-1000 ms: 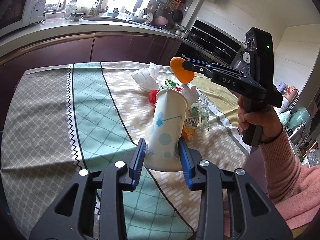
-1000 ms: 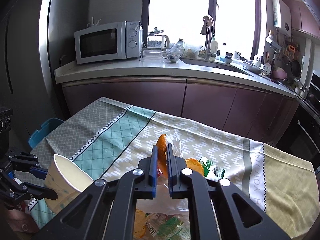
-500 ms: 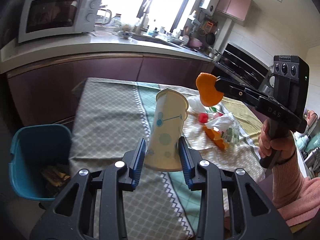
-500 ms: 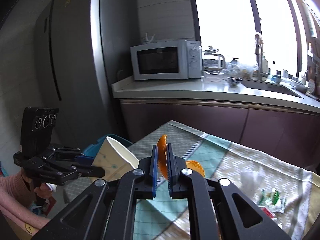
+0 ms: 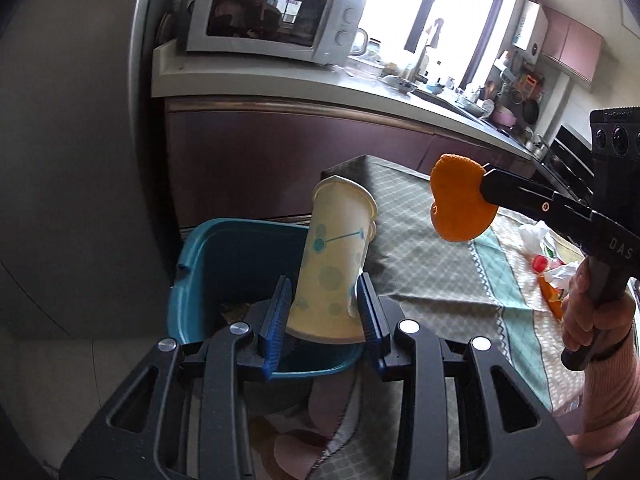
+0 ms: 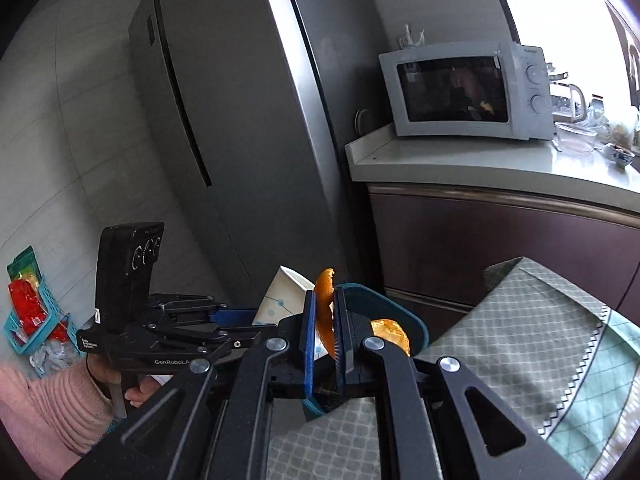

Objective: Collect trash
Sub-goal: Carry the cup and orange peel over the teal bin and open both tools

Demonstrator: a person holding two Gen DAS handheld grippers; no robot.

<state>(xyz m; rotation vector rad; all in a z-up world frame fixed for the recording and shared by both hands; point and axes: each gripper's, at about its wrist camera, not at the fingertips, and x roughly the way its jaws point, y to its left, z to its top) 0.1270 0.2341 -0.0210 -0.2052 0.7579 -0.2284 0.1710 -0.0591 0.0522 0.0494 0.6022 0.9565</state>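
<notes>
1. Left wrist view: both hands had swung from the tabletop [image 5: 452,280] to the teal bin [image 5: 224,256].
2. Left tool [image 5: 325,312] clamped the paper cup [image 5: 334,264] above it.
3. Right tool [image 6: 323,336] pinched orange peel [image 6: 325,308]; release seemed next.

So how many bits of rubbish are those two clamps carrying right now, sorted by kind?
Paper cup, in the left gripper: 1
Orange peel, in the right gripper: 1
Total: 2
</notes>
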